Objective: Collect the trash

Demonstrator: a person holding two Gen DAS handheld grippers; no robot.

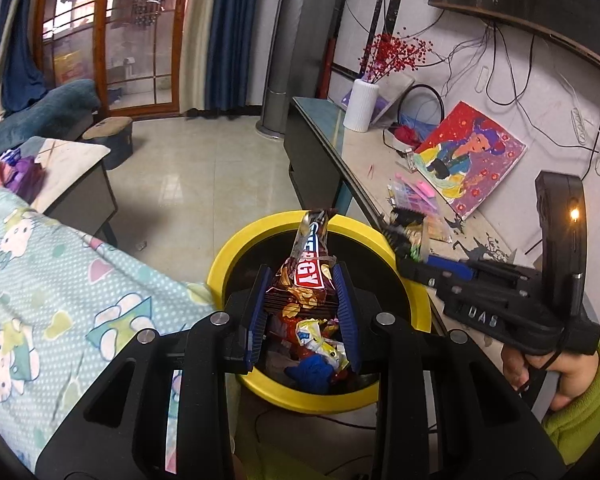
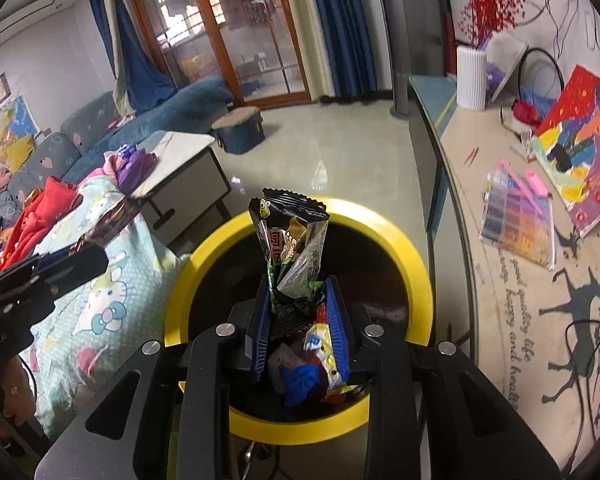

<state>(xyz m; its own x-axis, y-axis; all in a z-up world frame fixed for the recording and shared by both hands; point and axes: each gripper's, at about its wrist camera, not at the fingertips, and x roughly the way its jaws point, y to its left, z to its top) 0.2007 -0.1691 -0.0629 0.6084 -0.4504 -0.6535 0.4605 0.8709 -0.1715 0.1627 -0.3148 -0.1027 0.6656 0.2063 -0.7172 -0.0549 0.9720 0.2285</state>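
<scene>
Wrappers in both grippers, poised above the bin! Left gripper has its blue pads pinched on a brown snack wrapper whose lettering is cut off by folds, tip pointing to twelve o'clock. Right gripper has a black-and-green crisp packet standing upright between its narrowly parted pads, touching both; the left view shows it at three o'clock with a hand in a green sleeve on its grip. Below, the yellow-rimmed bin already holds crumpled rubbish, much of it hidden behind the fingers. Its rim nearly touches a cartoon-print blanket at nine o'clock and sits close by a long side table at three. Beyond, at twelve, open tiled floor runs to the glass doors.
</scene>
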